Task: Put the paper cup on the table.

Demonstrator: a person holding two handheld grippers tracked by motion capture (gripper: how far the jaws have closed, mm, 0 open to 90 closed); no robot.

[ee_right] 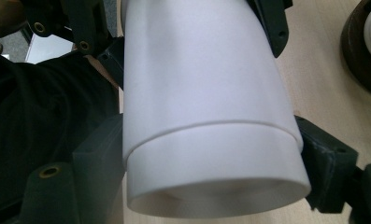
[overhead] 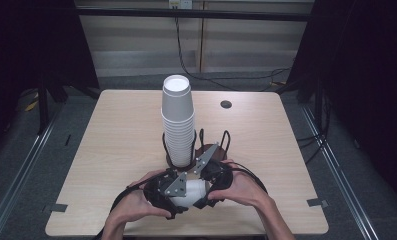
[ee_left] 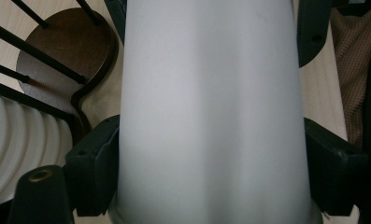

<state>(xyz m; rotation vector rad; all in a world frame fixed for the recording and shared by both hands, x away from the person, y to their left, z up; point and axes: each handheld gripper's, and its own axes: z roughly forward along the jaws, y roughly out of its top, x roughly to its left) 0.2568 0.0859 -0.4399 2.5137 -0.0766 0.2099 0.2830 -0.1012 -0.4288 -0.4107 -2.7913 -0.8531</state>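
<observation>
A white paper cup (overhead: 193,192) lies on its side just above the table's front edge, held between both grippers. My left gripper (overhead: 173,197) is shut on it, and its black jaws press both sides of the cup (ee_left: 211,116) in the left gripper view. My right gripper (overhead: 206,187) grips it from the other end. In the right gripper view a seam runs round the cup (ee_right: 206,93), as if two cups are nested, and the jaws of my right gripper (ee_right: 213,172) clamp the nearer band. A tall stack of white cups (overhead: 177,120) stands in a dark holder (overhead: 206,150).
The holder's brown base (ee_left: 66,51) and black wire posts stand close behind the grippers. A round black grommet (overhead: 226,104) sits in the light wooden table (overhead: 116,135) at the back right. Both hands rest near the front edge.
</observation>
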